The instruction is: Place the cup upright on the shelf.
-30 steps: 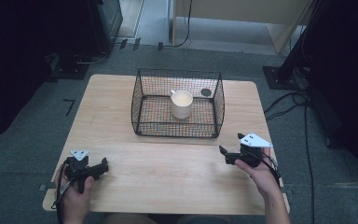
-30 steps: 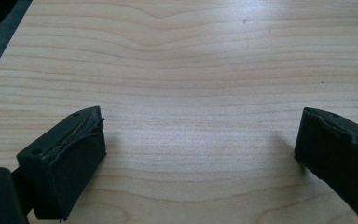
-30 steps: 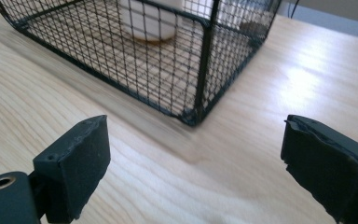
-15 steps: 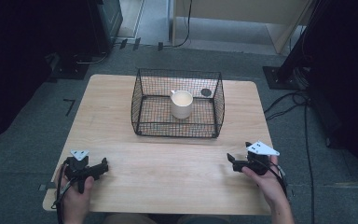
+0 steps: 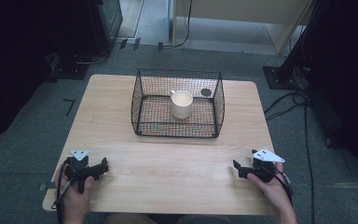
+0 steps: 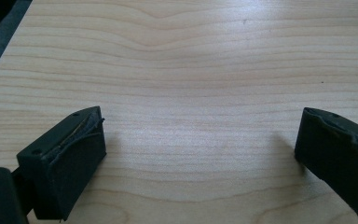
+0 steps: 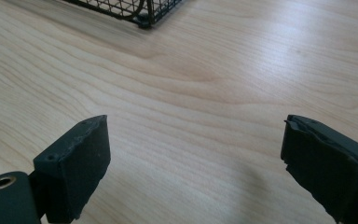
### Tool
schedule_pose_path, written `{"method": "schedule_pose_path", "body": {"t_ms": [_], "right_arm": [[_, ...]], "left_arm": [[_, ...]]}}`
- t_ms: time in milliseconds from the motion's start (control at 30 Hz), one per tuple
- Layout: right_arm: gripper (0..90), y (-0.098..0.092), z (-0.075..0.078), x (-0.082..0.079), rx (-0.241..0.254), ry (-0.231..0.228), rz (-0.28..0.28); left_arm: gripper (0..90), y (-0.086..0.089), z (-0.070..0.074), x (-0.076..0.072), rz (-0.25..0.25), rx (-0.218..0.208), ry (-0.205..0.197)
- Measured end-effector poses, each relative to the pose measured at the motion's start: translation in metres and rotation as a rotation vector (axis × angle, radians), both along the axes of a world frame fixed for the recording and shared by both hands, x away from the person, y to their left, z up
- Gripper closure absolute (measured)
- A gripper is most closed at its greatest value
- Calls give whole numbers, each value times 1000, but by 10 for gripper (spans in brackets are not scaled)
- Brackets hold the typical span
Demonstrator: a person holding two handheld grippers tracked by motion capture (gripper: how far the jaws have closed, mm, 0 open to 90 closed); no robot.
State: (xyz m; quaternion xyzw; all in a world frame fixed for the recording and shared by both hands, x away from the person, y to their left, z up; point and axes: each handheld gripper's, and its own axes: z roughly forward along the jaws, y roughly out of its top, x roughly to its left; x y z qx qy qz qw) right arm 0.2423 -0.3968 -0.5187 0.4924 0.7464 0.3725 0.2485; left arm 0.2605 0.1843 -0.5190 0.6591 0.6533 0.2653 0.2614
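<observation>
A black wire basket stands on the far middle of the wooden table. Inside it sits a cream mug and, by the back right corner, a small dark round thing. My left gripper rests near the front left of the table, held in a hand, open with only bare wood between its jaws. My right gripper lies near the front right, also held, open and empty. A corner of the basket shows at the top of the right gripper view.
Grey carpet surrounds the table. Cables run along the floor at the right, next to a dark stand base. Dark equipment stands beyond the far left corner. Bare wood stretches between the two grippers.
My right gripper has drawn back toward the front right edge of the table and lowered. The left gripper has stayed where it was.
</observation>
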Motion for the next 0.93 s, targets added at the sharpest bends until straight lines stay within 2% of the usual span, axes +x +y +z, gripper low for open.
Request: {"method": "schedule_pose_path", "body": {"t_ms": [333, 433, 467, 500, 533, 667, 733, 800, 833, 867, 933], "right_arm": [[77, -7, -4, -8, 2, 31, -15], [77, -9, -5, -9, -17, 57, -23], [77, -9, -6, -10, -25, 75, -23], [78, -9, -7, -11, -22, 113, -23], [79, -10, -7, -12, -15, 118, -25], [78, -11, -7, -15, -12, 119, -56], [87, -13, -7, -17, -6, 121, -103], [176, -14, -7, -20, 11, 103, -154], [173, -14, -6, -21, 8, 97, -178], [132, -10, -7, -18, -4, 108, -202], [132, -9, -7, -17, -1, 110, -200]], "left_arm": [[19, 0, 0, 0, 0, 0, 0], [19, 0, 0, 0, 0, 0, 0], [19, 0, 0, 0, 0, 0, 0], [19, 0, 0, 0, 0, 0, 0], [18, 0, 0, 0, 0, 0, 0], [19, 0, 0, 0, 0, 0, 0], [19, 0, 0, 0, 1, 0, 0], [18, 0, 0, 0, 1, 0, -1], [18, 0, 0, 0, 0, 0, 0], [19, 0, 0, 0, 1, 0, 0], [18, 0, 0, 0, 0, 0, 0]]}}
